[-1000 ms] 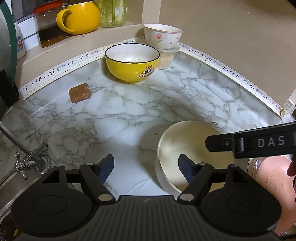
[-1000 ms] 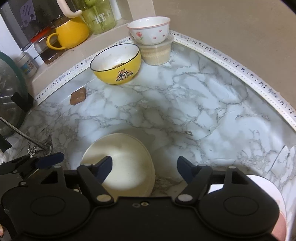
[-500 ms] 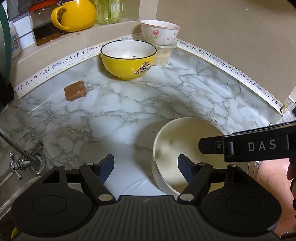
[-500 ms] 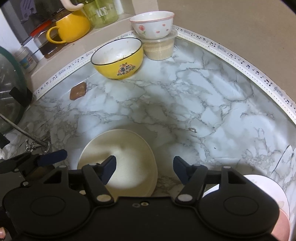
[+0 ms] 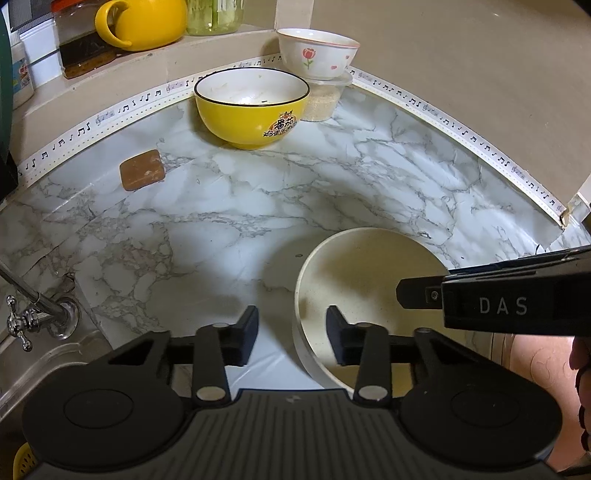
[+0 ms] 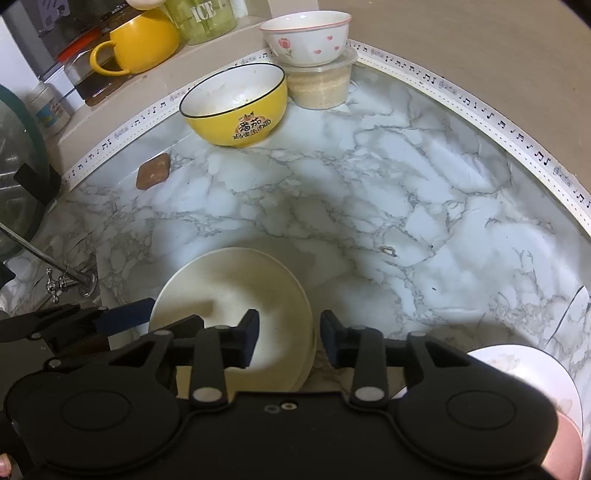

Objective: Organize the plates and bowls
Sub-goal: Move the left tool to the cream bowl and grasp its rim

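A cream bowl [image 5: 369, 280] sits on the marble counter [image 5: 229, 221], near its front. My left gripper [image 5: 292, 332] straddles the bowl's left rim, one finger outside and one inside. Its jaws are closing, with gaps still showing on both sides of the rim. My right gripper [image 6: 288, 332] straddles the right rim of the same bowl [image 6: 229, 295]. Its jaws are closing too, and the inner pad stands off the wall. A yellow bowl [image 5: 251, 107] stands at the back. A white bowl with pink flowers [image 5: 316, 53] rests on a plastic tub [image 5: 321, 99].
A brown block [image 5: 142, 170] lies at the left of the counter. A tap [image 5: 37, 314] and the sink edge are at the lower left. A yellow mug [image 5: 144, 20] and jars stand on the back ledge. A pink-and-white plate [image 6: 524, 373] lies at the lower right.
Both grippers' jaws have narrowed around the cream bowl's opposite rims. Neither hand has shifted much, and the bowl has stayed on the counter.
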A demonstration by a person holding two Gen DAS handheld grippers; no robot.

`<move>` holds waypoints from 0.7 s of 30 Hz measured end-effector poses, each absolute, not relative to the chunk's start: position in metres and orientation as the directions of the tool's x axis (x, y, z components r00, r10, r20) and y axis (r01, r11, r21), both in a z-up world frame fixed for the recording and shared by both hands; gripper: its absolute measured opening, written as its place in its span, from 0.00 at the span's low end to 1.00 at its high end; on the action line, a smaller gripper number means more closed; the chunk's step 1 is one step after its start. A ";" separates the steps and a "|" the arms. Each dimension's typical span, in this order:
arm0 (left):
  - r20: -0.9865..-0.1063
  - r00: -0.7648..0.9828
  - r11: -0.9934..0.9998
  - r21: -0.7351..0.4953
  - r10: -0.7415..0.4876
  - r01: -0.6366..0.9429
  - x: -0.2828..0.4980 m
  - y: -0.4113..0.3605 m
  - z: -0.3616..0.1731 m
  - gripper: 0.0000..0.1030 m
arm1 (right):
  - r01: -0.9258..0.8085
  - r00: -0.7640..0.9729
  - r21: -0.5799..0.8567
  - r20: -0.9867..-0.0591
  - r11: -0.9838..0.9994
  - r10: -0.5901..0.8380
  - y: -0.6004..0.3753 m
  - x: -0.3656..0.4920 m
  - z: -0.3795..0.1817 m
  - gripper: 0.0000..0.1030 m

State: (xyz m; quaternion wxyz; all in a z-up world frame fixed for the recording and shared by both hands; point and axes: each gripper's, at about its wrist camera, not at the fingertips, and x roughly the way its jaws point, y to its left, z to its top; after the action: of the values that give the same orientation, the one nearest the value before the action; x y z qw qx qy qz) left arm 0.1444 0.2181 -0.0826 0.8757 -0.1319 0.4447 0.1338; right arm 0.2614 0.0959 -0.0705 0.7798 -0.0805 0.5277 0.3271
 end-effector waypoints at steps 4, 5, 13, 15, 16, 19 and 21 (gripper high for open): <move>-0.816 0.564 0.926 -0.108 0.125 -0.361 0.145 0.218 -0.083 0.21 | -0.600 0.245 0.204 -0.874 0.773 0.420 0.096 0.260 -0.070 0.26; -0.818 0.562 0.926 -0.110 0.123 -0.362 0.145 0.219 -0.083 0.18 | -0.597 0.249 0.201 -0.874 0.777 0.418 0.096 0.261 -0.070 0.25; -0.816 0.563 0.926 -0.101 0.131 -0.363 0.145 0.216 -0.082 0.08 | -0.607 0.259 0.184 -0.874 0.773 0.411 0.095 0.258 -0.072 0.09; -0.817 0.562 0.925 -0.102 0.132 -0.366 0.145 0.217 -0.082 0.07 | -0.605 0.267 0.178 -0.873 0.776 0.408 0.094 0.258 -0.072 0.07; -0.816 0.562 0.925 -0.102 0.133 -0.367 0.144 0.217 -0.081 0.07 | -0.601 0.266 0.182 -0.873 0.778 0.409 0.093 0.258 -0.072 0.06; -0.808 0.572 0.928 -0.090 0.145 -0.362 0.143 0.214 -0.077 0.07 | -0.606 0.276 0.172 -0.871 0.777 0.407 0.093 0.256 -0.071 0.06; -0.800 0.580 0.929 -0.086 0.151 -0.360 0.141 0.212 -0.073 0.07 | -0.606 0.290 0.161 -0.867 0.779 0.405 0.093 0.254 -0.069 0.05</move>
State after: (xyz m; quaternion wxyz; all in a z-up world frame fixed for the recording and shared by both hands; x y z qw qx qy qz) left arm 0.1412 0.2124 -0.0727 0.8807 -0.1202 0.4346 0.1451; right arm 0.2542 0.0926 -0.0685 0.7968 -0.0996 0.5046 0.3173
